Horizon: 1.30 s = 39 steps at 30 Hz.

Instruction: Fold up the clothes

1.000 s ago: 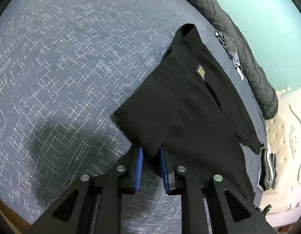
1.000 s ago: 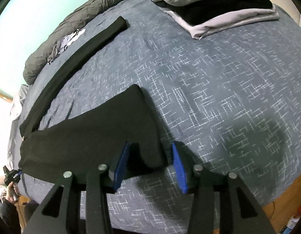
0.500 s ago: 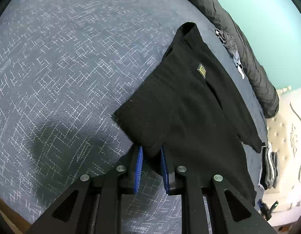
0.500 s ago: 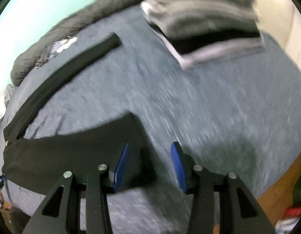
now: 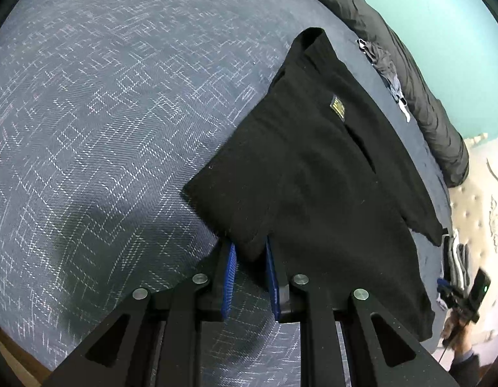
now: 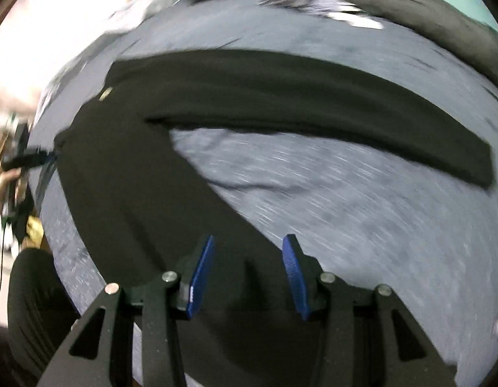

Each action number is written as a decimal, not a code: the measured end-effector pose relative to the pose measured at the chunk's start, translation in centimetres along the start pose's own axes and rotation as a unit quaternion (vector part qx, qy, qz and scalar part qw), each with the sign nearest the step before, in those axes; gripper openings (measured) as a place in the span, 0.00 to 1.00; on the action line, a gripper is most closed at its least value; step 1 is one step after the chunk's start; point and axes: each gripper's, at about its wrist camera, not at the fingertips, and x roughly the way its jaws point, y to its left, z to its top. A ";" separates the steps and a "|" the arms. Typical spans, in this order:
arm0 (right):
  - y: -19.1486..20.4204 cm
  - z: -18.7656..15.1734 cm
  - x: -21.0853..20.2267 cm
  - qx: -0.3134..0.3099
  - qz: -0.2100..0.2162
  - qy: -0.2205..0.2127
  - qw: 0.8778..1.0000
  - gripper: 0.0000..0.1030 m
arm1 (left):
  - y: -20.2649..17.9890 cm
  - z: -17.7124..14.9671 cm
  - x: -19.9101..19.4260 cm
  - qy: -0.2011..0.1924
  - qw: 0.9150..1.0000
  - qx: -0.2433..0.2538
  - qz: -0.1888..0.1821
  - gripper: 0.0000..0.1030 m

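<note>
Black trousers (image 5: 313, 177) lie spread on the blue-grey patterned bed (image 5: 103, 113), a small gold label (image 5: 337, 109) facing up. My left gripper (image 5: 249, 248) is shut on a near corner of the trousers; cloth fills the gap between its blue pads. In the blurred right wrist view my right gripper (image 6: 249, 242) is open above one leg of the trousers (image 6: 136, 177); its pads stand apart from the cloth. The other leg (image 6: 313, 103) stretches across the bed (image 6: 361, 193) beyond. The right gripper (image 5: 462, 293), held in a hand, also shows at the trousers' far end.
A rolled dark duvet (image 5: 410, 64) lines the far edge under a teal wall (image 5: 442, 16), small grey and white garments (image 5: 384, 64) beside it. A pile of folded clothes (image 5: 458, 258) sits by the cream tufted headboard (image 5: 474, 200). The left gripper (image 6: 26, 159) shows at the bed's left edge.
The right gripper swept fast across the bed and rolled; its view left the folded pile and now looks along the trousers. The left gripper kept still, shut on the corner.
</note>
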 end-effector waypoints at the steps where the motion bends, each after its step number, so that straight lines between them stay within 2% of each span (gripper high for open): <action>1: 0.9 0.9 0.9 -0.013 0.006 0.007 1.000 0.43 | 0.0 0.0 0.1 0.001 1.000 0.003 0.000 0.18; 6: 3.2 4.0 5.1 -0.029 0.019 0.035 0.999 0.43 | 0.0 0.1 0.3 0.003 1.000 0.012 -0.001 0.18; 11: 3.3 4.9 8.5 -0.015 0.034 0.054 0.998 0.43 | 0.2 0.0 0.7 0.003 1.000 0.016 -0.004 0.18; 13: 3.3 4.9 9.2 -0.013 0.051 0.053 0.997 0.27 | 0.3 -0.1 0.8 0.002 1.000 0.018 -0.005 0.18; 14: 3.3 4.9 9.2 -0.012 0.055 0.053 0.997 0.08 | 0.3 -0.1 0.8 0.002 1.000 0.018 -0.005 0.18; 16: 3.4 5.1 8.8 -0.013 0.050 0.043 0.998 0.04 | 0.3 -0.1 0.8 0.002 1.000 0.019 -0.006 0.18; 20: 2.3 5.8 8.3 0.001 0.013 0.017 1.000 0.03 | 0.3 0.0 1.0 0.002 1.000 0.022 -0.004 0.18; 26: 3.4 6.1 9.4 -0.015 -0.030 0.038 0.999 0.04 | 0.4 0.1 1.2 0.004 1.000 0.022 -0.004 0.18; 29: 3.1 5.9 8.6 -0.020 -0.041 0.037 0.998 0.13 | 0.4 0.2 1.2 0.004 1.000 0.021 -0.005 0.18; 30: 2.7 5.8 8.1 -0.017 -0.046 0.036 0.998 0.20 | 0.5 0.2 1.3 0.003 1.000 0.020 -0.005 0.18; 32: 2.0 5.5 6.7 -0.010 -0.054 0.025 0.998 0.21 | 0.6 0.2 1.3 0.002 1.000 0.018 -0.006 0.18; 33: 1.7 5.4 5.8 -0.007 -0.052 0.014 0.999 0.21 | 0.6 0.2 1.3 0.002 1.000 0.017 -0.007 0.18; 36: 1.2 4.3 3.6 -0.003 0.012 -0.010 1.000 0.21 | 0.7 0.1 1.3 0.001 1.000 0.017 -0.008 0.18; 39: 0.2 2.4 4.4 -0.007 0.009 0.035 0.999 0.21 | 0.8 0.2 1.4 0.002 1.000 0.015 -0.008 0.18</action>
